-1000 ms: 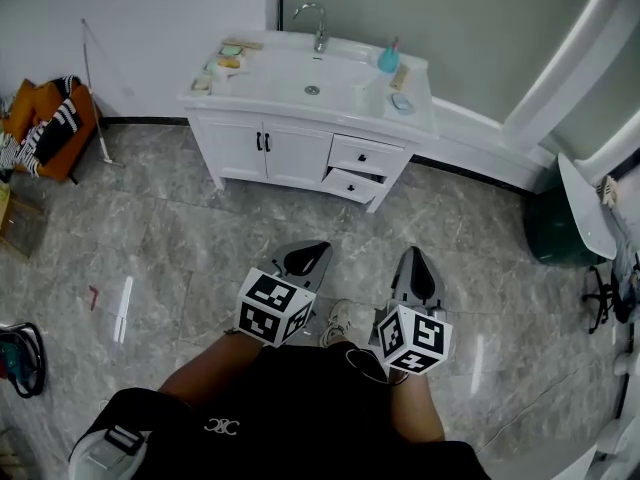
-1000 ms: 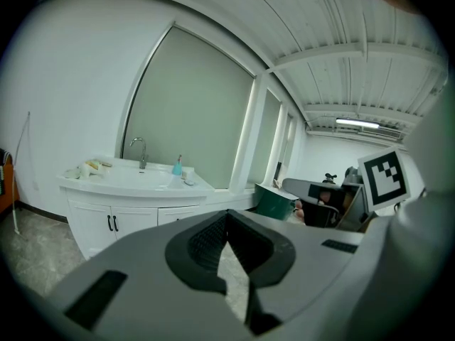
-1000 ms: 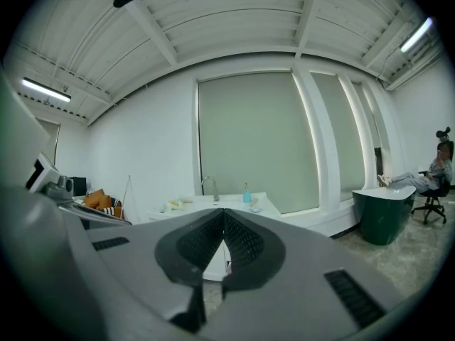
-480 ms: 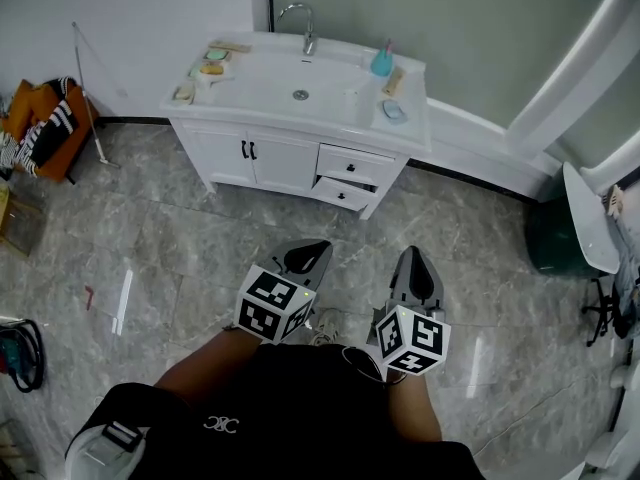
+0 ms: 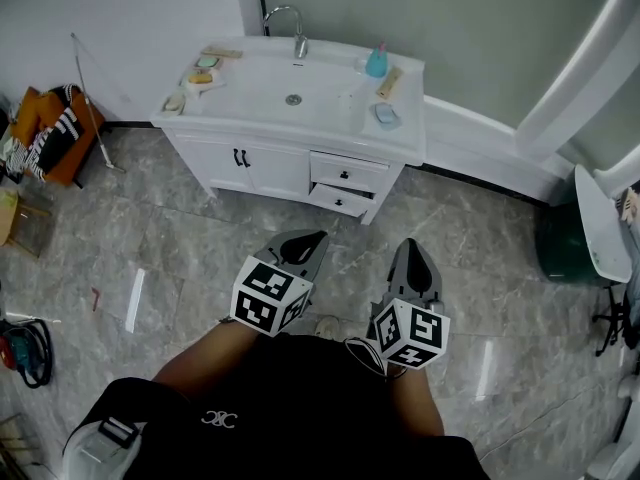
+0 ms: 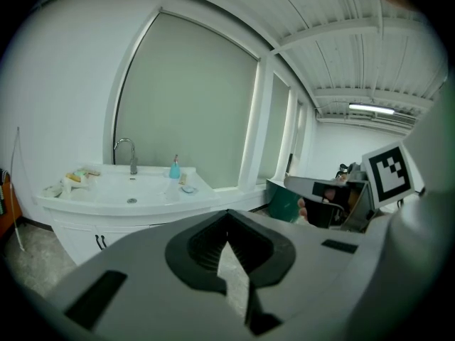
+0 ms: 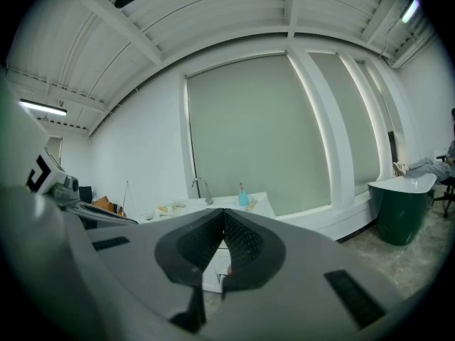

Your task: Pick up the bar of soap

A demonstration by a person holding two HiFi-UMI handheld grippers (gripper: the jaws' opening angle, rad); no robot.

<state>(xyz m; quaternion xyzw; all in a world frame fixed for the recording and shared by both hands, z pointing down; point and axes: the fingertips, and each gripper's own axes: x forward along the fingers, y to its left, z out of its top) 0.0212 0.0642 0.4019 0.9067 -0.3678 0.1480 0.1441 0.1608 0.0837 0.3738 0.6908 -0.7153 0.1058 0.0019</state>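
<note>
We hold the left gripper [image 5: 320, 236] and right gripper [image 5: 412, 244] low in the frame, fingers of both clenched on nothing, well apart from the bar of soap [image 5: 386, 115] on the vanity [image 5: 330, 130] at upper centre.

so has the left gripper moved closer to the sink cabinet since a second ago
Yes, toward it: in the head view the floor gap between the left gripper and the sink cabinet has shrunk.
</note>
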